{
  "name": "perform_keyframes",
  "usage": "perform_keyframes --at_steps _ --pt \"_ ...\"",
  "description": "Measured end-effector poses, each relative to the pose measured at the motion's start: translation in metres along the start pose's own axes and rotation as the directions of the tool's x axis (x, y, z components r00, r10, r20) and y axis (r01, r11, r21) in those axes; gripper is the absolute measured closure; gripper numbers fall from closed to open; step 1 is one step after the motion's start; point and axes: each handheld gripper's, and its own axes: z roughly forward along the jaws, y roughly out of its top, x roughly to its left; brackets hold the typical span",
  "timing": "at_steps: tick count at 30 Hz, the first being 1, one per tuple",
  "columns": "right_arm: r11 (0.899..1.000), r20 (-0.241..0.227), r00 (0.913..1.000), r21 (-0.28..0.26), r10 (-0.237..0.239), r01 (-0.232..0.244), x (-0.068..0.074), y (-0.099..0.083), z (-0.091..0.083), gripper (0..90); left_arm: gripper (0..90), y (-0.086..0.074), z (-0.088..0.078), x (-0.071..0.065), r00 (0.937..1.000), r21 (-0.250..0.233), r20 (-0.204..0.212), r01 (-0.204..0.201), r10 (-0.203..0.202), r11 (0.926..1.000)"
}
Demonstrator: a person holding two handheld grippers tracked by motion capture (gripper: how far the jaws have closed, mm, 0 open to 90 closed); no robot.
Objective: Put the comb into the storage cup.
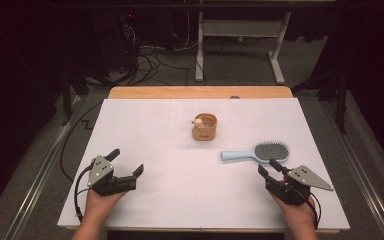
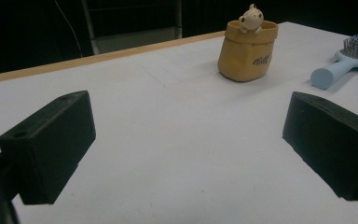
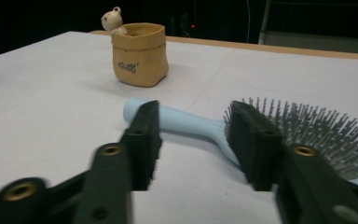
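Observation:
A light blue hairbrush lies flat on the white table top, bristles up, handle pointing left. My right gripper rests just in front of the brush head. Its jaws stand partly apart with nothing between them, and the brush lies beyond the tips. A small tan fabric pouch with a little bear figure on its rim stands upright at mid table. My left gripper sits at the near left, jaws wide open and empty.
A wooden table edge runs along the far side of the white sheet. Behind the table, cables lie on the floor and a white desk frame stands. Dark stands flank the table on both sides.

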Motion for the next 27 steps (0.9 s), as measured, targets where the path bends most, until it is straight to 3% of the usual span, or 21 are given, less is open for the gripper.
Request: perform_keyframes --at_steps 2,3,7,10,14,15,16,17,18,20,21,23,24,27 --pt "0.999 -0.011 0.9999 0.031 -0.01 0.01 0.004 0.001 0.005 74.6 3.9 0.0 0.0 0.0 1.0 -0.007 -0.002 -0.006 0.006 1.0" --pt "0.999 -0.011 0.9999 0.031 -0.01 0.01 0.004 0.001 0.005 74.6 3.9 0.0 0.0 0.0 1.0 -0.007 -0.003 -0.008 0.008 0.9999" --pt "0.996 -0.012 0.9992 0.08 -0.038 0.039 0.011 0.006 0.021 90.0 4.0 -0.001 0.002 -0.001 0.9998 0.005 0.008 -0.015 0.015 0.9999" --pt "0.994 -0.015 0.9991 0.101 -0.041 0.042 0.012 0.009 0.029 90.0 2.5 -0.001 0.003 -0.001 0.9998 0.003 0.014 -0.017 0.017 0.9999" --pt "0.988 -0.017 0.9992 0.147 -0.036 0.038 0.018 0.021 0.059 90.0 0.0 -0.001 0.003 -0.002 0.9996 -0.012 0.026 -0.013 0.013 0.9998" --pt "0.988 -0.017 0.9992 0.147 -0.036 0.038 0.018 0.021 0.059 90.0 0.0 -0.001 0.003 -0.002 0.9995 -0.016 0.028 -0.013 0.014 0.9998" --pt "0.985 -0.005 0.9993 0.167 -0.038 0.038 0.019 0.026 0.073 90.0 0.0 -0.001 0.003 -0.002 0.9994 -0.024 0.034 -0.012 0.013 0.9997" --pt "0.985 -0.005 0.9993 0.167 -0.038 0.038 0.019 0.026 0.073 90.0 0.0 -0.001 0.003 -0.002 0.9993 -0.027 0.036 -0.012 0.013 0.9996" --pt "0.981 -0.002 0.9988 0.188 -0.048 0.048 0.021 0.032 0.087 90.0 0.0 -0.001 0.004 -0.002 0.9991 -0.031 0.039 -0.013 0.015 0.9994" --pt "0.979 -0.002 0.9987 0.199 -0.051 0.05 0.022 0.034 0.092 90.0 0.0 -0.001 0.004 -0.002 0.999 -0.028 0.042 -0.013 0.014 0.9995" --pt "0.971 0.005 0.997 0.226 -0.077 0.074 0.025 0.039 0.105 90.0 0.0 -0.001 0.004 -0.002 0.9989 -0.023 0.044 -0.013 0.014 0.9996" --pt "0.968 0.008 0.9966 0.239 -0.082 0.077 0.027 0.041 0.111 90.0 0.0 -0.002 0.005 -0.002 0.999 -0.02 0.042 -0.01 0.011 0.9997" --pt "0.961 0.008 0.9959 0.264 -0.09 0.085 0.031 0.044 0.125 90.0 0.0 -0.002 0.005 -0.002 0.999 -0.019 0.045 -0.008 0.008 0.9998" --pt "0.954 0.003 0.9958 0.288 -0.092 0.087 0.035 0.046 0.134 90.0 0.0 -0.002 0.004 -0.002 0.9989 -0.029 0.047 -0.008 0.009 0.9995"
